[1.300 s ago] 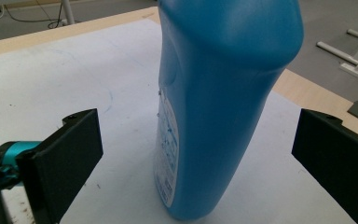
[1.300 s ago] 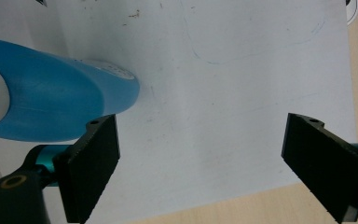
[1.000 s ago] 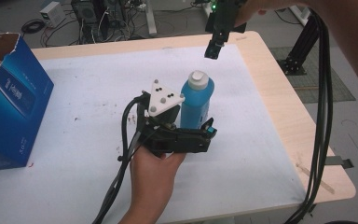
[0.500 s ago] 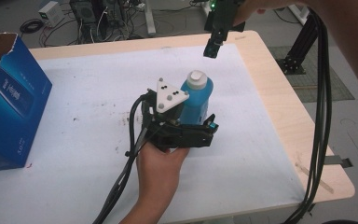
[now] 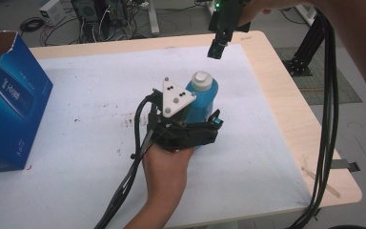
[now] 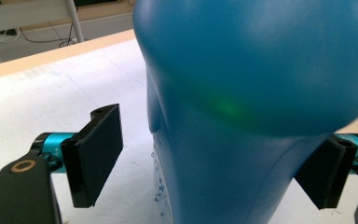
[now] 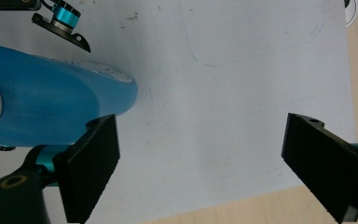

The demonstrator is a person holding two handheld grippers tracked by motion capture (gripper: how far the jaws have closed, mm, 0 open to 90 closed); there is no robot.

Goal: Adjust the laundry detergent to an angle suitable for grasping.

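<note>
A blue bottle (image 5: pixel 202 98) with a white cap stands upright on the white table cover, a little right of the middle. My left gripper (image 5: pixel 198 114) reaches in from the near side, its jaws on either side of the bottle's lower body. In the left gripper view the bottle (image 6: pixel 242 116) looms close between the jaws of the gripper (image 6: pixel 212 168). The jaws have just been closing, and a gap shows at the left pad (image 6: pixel 98 158). My right gripper (image 5: pixel 217 47) hangs open, high over the table's far side. In its own view the right gripper (image 7: pixel 209 163) looks down on the bottle (image 7: pixel 51 107).
An open blue cardboard box (image 5: pixel 9 105) stands at the table's left edge. Black cables (image 5: pixel 329 119) hang from the right hand past the table's right side. The wooden table rim (image 5: pixel 286 105) borders the white cover (image 5: pixel 90 76).
The left gripper's jaws have drawn in closer around the blue bottle, and the hand has shifted slightly. The right gripper has kept still.
</note>
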